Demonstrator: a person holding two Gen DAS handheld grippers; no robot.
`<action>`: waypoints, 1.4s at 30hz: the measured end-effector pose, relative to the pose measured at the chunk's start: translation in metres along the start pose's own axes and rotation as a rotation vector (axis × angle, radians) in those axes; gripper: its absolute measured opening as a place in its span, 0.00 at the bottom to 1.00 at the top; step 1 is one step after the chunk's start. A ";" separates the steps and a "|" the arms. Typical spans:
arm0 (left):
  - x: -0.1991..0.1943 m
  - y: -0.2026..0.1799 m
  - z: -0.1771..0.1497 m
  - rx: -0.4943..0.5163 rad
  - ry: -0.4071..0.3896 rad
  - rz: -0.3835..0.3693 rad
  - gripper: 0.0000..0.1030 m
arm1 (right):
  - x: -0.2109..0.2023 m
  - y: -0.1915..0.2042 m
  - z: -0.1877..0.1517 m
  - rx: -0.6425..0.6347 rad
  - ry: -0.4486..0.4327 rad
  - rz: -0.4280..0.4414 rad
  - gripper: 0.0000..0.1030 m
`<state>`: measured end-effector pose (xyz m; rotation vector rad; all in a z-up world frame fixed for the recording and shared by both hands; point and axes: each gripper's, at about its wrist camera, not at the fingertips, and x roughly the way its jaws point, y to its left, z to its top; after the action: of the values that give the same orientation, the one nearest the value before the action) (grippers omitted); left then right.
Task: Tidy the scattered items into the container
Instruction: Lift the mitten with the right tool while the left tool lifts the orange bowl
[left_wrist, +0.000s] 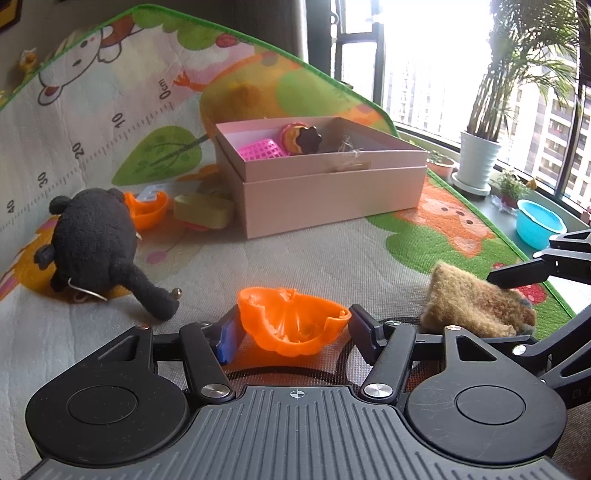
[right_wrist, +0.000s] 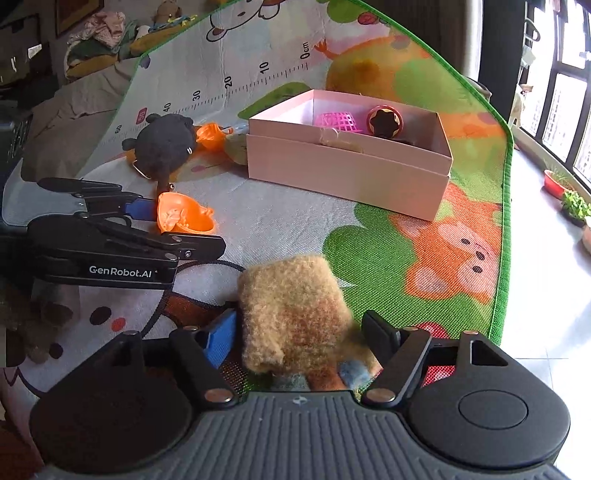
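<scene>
- The left tongs (left_wrist: 293, 328) are clamped on an orange plastic shell (left_wrist: 291, 321); both pads touch its sides, low over the play mat (left_wrist: 332, 254).
- Just beside them, the right tongs (right_wrist: 299, 339) straddle a tan fuzzy toy (right_wrist: 295, 314). The blue pad touches one side; the black pad looks pressed against the other, though fur hides that contact.
- Farther back on the left lies a black plush toy (left_wrist: 92, 240), with a second orange shell (left_wrist: 146, 208) and a pale yellow block (left_wrist: 203, 212) near it.
- Beyond stands the pink box (left_wrist: 325, 184), open, holding a pink basket (left_wrist: 260, 149) and a round red and brown toy (left_wrist: 301, 138).
</scene>
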<state>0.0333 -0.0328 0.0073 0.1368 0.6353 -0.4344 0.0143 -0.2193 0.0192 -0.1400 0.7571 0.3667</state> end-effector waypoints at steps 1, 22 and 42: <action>0.000 0.000 0.000 -0.001 0.000 -0.002 0.64 | -0.001 0.001 0.000 -0.004 -0.004 0.004 0.63; 0.004 -0.008 0.006 0.049 0.022 0.028 0.74 | -0.003 0.003 -0.011 -0.013 -0.070 -0.008 0.62; -0.024 -0.032 0.017 0.141 0.011 0.025 0.62 | -0.033 -0.001 -0.014 -0.011 -0.044 -0.033 0.47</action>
<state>0.0110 -0.0578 0.0356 0.2810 0.6126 -0.4548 -0.0166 -0.2326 0.0319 -0.1540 0.7087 0.3417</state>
